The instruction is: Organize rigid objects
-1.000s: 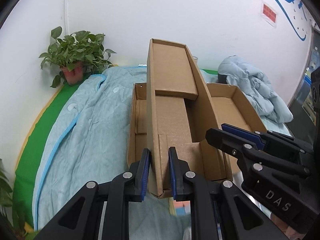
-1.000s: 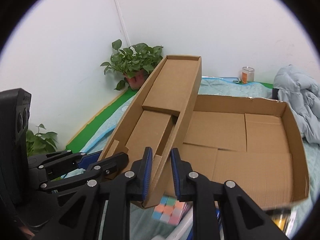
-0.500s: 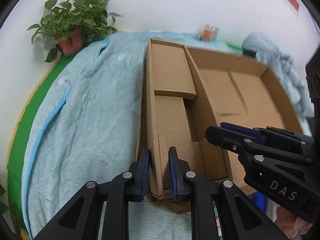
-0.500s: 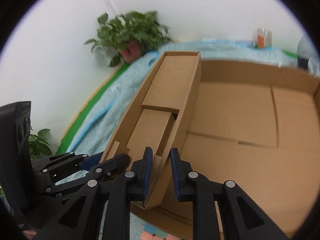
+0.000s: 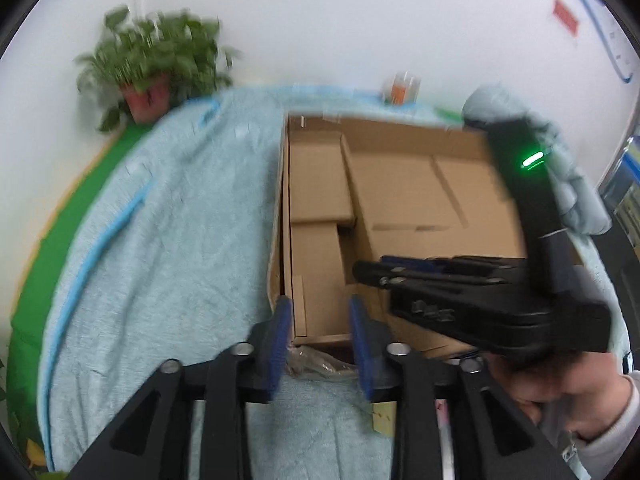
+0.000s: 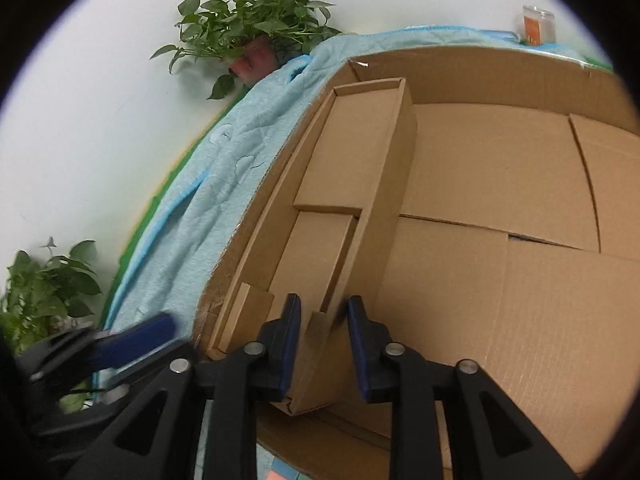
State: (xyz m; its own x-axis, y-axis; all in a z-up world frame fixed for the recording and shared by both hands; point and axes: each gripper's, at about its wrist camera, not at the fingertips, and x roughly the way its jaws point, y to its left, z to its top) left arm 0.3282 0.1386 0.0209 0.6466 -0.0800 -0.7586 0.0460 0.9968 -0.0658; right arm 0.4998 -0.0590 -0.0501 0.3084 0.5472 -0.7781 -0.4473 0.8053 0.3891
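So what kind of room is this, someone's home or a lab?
Probably a staged indoor work corner, not a lived-in home. A large cardboard box sits on a light blue quilt against a bare white wall, with a potted plant in the corner and a small jar at the back.

Lg cardboard box [image 6: 500, 76] on blue quilt [image 5: 160, 248], w/ jar [image 6: 538, 26].

bright, even light | left view motion-blurred | right sharper | fisheye edges vignetted
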